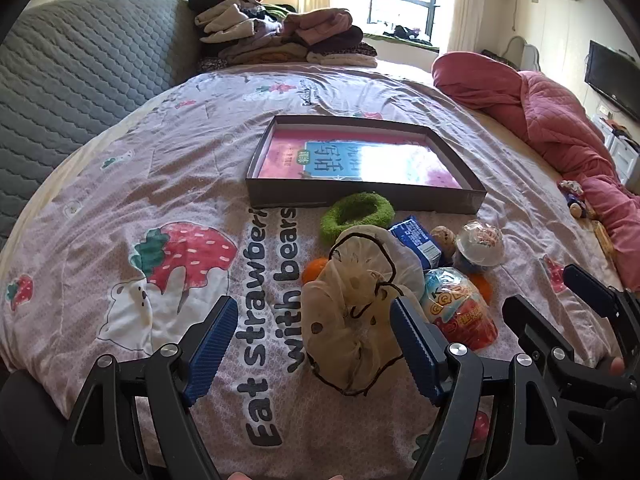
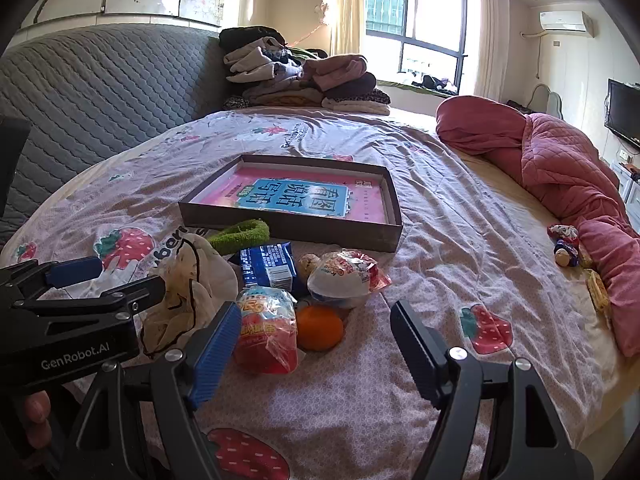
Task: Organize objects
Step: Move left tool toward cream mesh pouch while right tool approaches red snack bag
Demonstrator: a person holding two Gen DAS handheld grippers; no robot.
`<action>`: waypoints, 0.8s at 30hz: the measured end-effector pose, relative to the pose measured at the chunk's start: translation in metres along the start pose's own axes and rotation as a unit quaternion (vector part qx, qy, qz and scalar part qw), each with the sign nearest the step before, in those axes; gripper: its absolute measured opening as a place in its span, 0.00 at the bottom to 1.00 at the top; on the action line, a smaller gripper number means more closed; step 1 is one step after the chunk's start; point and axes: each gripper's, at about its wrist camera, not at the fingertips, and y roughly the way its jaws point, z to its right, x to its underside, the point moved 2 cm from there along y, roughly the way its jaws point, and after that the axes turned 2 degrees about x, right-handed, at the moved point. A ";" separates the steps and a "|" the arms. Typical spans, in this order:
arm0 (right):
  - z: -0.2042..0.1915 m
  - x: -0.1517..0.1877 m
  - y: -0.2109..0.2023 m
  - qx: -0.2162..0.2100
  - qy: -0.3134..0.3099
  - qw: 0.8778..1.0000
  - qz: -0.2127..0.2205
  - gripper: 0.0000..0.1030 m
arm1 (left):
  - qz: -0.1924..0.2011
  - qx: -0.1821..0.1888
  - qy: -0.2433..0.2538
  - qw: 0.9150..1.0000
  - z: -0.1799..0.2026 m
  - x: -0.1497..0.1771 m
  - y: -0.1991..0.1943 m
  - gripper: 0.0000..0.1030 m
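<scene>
A shallow dark box (image 1: 360, 197) (image 2: 288, 224) holding a pink and blue book lies on the bed. In front of it lie a green scrunchie (image 1: 358, 212) (image 2: 240, 234), a cream mesh pouch (image 1: 352, 320) (image 2: 188, 288), a blue packet (image 1: 416, 240) (image 2: 268, 268), a domed white snack cup (image 1: 480, 244) (image 2: 344, 280), a red and blue snack bag (image 1: 460, 308) (image 2: 266, 328) and an orange (image 2: 320, 328). My left gripper (image 1: 312, 344) is open, its fingers either side of the pouch. My right gripper (image 2: 312, 356) is open, just short of the orange and snack bag.
A strawberry-print bedsheet (image 1: 160, 184) covers the bed. A pile of folded clothes (image 1: 280, 36) sits at the far end beside a grey quilted headboard (image 1: 80, 64). A pink quilt (image 2: 560, 176) lies along the right side, with small wrapped sweets (image 2: 566, 244) next to it.
</scene>
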 end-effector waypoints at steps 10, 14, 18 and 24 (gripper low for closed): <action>0.000 0.000 -0.001 0.003 0.001 1.000 0.001 0.74 | 0.004 -0.002 0.003 1.000 0.001 0.000 -0.002 0.77; 0.000 0.000 -0.003 0.004 0.002 1.000 0.003 0.74 | 0.007 -0.003 0.003 1.000 0.000 -0.002 -0.004 0.77; 0.002 0.000 -0.004 0.003 0.002 1.000 0.005 0.74 | 0.008 -0.002 0.002 1.000 -0.001 -0.002 -0.005 0.77; 0.001 -0.001 -0.006 0.005 0.001 1.000 0.006 0.74 | 0.010 -0.004 0.003 1.000 0.000 -0.002 -0.007 0.77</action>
